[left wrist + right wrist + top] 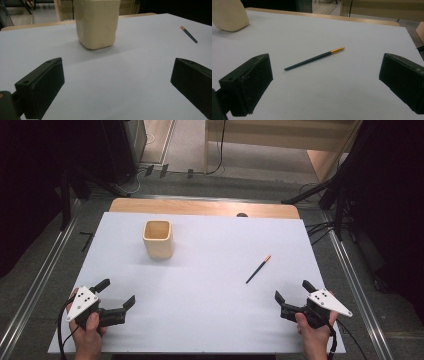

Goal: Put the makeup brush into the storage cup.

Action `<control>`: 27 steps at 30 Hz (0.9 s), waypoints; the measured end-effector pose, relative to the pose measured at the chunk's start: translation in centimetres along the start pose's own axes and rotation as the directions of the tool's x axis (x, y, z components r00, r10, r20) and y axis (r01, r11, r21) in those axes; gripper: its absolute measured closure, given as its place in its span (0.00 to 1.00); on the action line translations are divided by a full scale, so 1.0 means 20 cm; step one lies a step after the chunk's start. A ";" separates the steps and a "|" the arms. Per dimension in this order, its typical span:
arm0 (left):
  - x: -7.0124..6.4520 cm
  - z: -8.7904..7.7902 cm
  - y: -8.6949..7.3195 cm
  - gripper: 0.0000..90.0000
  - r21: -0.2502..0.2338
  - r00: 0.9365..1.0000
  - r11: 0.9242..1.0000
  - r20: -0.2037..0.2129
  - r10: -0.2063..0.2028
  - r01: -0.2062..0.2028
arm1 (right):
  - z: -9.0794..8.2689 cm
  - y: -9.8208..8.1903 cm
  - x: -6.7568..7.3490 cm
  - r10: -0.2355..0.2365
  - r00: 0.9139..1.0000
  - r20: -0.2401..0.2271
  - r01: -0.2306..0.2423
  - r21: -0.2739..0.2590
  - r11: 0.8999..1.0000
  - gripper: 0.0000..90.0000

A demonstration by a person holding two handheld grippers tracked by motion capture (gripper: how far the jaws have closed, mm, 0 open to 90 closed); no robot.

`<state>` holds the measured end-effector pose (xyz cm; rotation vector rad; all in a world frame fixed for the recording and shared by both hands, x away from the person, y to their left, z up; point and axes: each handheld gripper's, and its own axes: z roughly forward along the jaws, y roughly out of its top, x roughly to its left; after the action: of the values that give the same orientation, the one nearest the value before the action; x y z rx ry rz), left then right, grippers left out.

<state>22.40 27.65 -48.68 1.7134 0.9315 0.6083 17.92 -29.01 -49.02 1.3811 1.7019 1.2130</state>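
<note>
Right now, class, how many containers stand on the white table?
1: a cream square cup stands upright on the far left part of the white table, apart from the pencil. Nothing seems hidden.

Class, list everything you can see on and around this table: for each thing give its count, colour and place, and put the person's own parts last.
Cup: one, cream, upright and empty on the far left part of the table.
Pencil: one, dark shaft with an orange end, lying flat on the right half, apart from the cup.
Table: one, white top with a wooden strip along the far edge.
Floor rails: two, metal, one along each side of the table.
Cables: several, black, on the floor beyond and right of the table.
Left tool: one, black with a grey plate, near left corner, jaws open, empty.
Right tool: one, black with a grey plate, near right corner, jaws open, empty.
Hands: two, one gripping each tool.
</note>
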 end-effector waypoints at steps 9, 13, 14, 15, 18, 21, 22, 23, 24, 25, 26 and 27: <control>-0.01 0.00 0.00 0.00 -0.001 1.000 1.000 0.001 0.003 -0.003 | -0.01 0.01 0.00 0.007 1.000 0.007 -0.007 0.000 1.000 0.00; -0.01 0.00 0.00 0.00 -0.004 1.000 1.000 0.002 0.003 -0.003 | 0.00 0.03 0.01 0.010 1.000 0.016 -0.011 0.009 1.000 0.00; 0.00 0.00 0.00 0.00 -0.004 1.000 1.000 0.002 0.001 -0.001 | 0.00 0.03 0.01 0.008 1.000 0.019 -0.008 0.007 1.000 0.00; 0.00 0.00 0.00 0.00 -0.004 1.000 1.000 0.002 0.001 -0.001 | 0.00 0.03 0.01 0.008 1.000 0.019 -0.008 0.007 1.000 0.00; 0.00 -0.01 0.00 0.00 -0.006 1.000 1.000 0.003 0.000 0.000 | 0.01 0.05 0.01 0.012 1.000 0.025 -0.013 0.014 1.000 0.00; 0.00 -0.01 0.01 0.00 -0.009 1.000 1.000 0.005 0.001 -0.001 | 0.02 0.06 0.01 0.007 0.999 0.034 -0.008 0.024 1.000 0.00; 0.00 -0.01 0.01 0.00 -0.009 1.000 1.000 0.006 0.000 0.000 | 0.02 0.07 0.01 0.012 0.999 0.036 -0.013 0.033 0.999 0.00; 0.00 -0.01 0.01 0.00 -0.011 1.000 1.000 0.007 -0.002 0.002 | 0.03 0.07 0.01 0.017 0.999 0.035 -0.018 0.038 0.999 0.00; 0.00 -0.01 0.01 0.00 -0.011 1.000 1.000 0.007 -0.002 0.002 | 0.03 0.08 0.01 0.024 0.999 0.033 -0.025 0.040 0.999 0.00; 0.00 -0.01 0.01 0.00 -0.013 1.000 1.000 0.007 -0.004 0.004 | 0.03 0.08 0.01 0.024 0.999 0.033 -0.025 0.040 0.999 0.00; 0.00 -0.01 0.01 0.00 -0.012 1.000 1.000 0.006 -0.004 0.004 | 0.04 0.09 0.00 0.029 0.999 0.039 -0.031 0.054 0.998 0.00; 0.00 -0.01 0.01 0.00 -0.011 1.000 1.000 0.006 -0.004 0.004 | 0.04 0.09 0.00 0.029 0.999 0.039 -0.031 0.054 0.998 0.00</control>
<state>22.33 27.81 -48.45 1.7020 0.9254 0.6047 19.33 -28.65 -47.73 1.4583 1.7048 1.1566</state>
